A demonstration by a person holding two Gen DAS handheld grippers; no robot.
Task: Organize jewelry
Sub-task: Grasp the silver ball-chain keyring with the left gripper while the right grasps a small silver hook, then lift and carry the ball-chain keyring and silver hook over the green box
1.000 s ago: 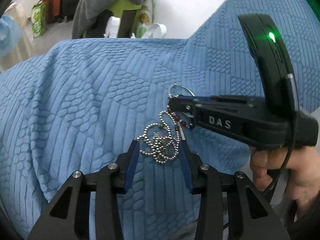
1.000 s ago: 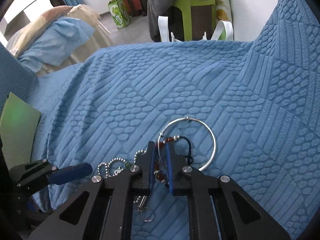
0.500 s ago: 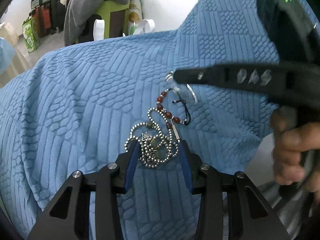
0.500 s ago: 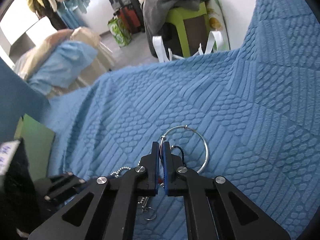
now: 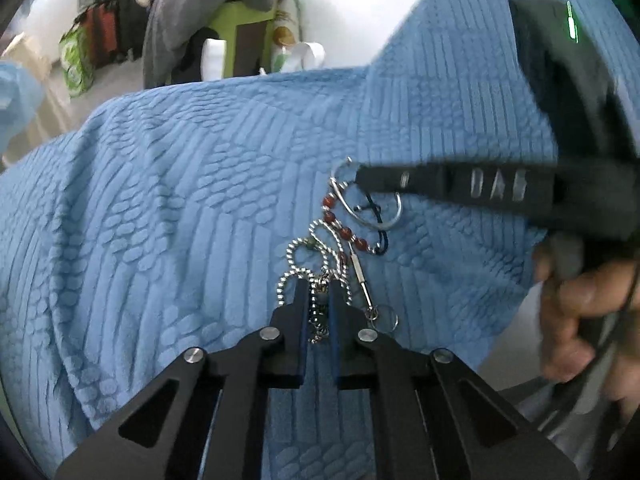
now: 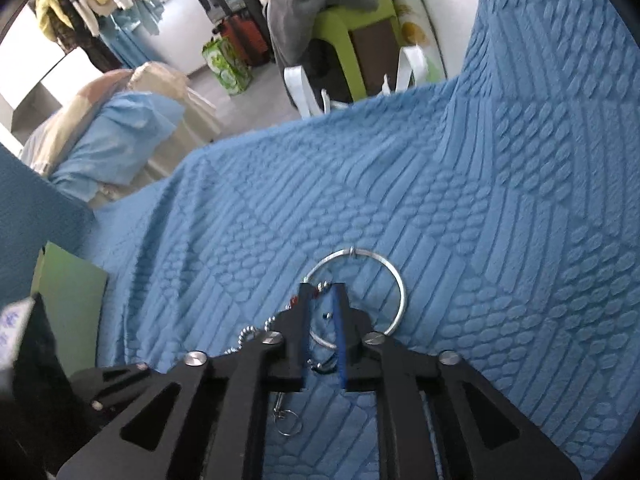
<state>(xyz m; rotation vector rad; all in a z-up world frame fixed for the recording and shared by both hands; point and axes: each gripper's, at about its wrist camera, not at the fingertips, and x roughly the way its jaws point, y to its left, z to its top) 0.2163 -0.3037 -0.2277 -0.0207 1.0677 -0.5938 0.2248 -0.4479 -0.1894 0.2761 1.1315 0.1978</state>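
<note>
A tangle of jewelry lies on a blue quilted cover (image 5: 180,200). My left gripper (image 5: 318,292) is shut on the silver ball chain (image 5: 296,276), whose loops spill out past its tips. A red bead bracelet (image 5: 346,233) on a dark cord runs from the chain up to a thin silver bangle (image 5: 397,210). My right gripper (image 6: 322,296) hovers over the bangle (image 6: 400,296) with its jaws opening. Only cloth, an arc of the bangle and a small bead show in the gap, and the pads press on nothing. Red beads (image 6: 318,292) sit at its left fingertip.
A metal pin with a small ring (image 5: 362,276) lies right of the chain. The cover's edge drops to the floor, where a green stool (image 6: 360,28) draped in grey clothes and bags stand. A green board (image 6: 68,312) leans at left. A hand (image 5: 568,312) holds the right gripper.
My left jaws closed from wide open onto the ball chain. My right jaws shut near the red beads, then parted again, and that gripper shifted toward the bangle.
</note>
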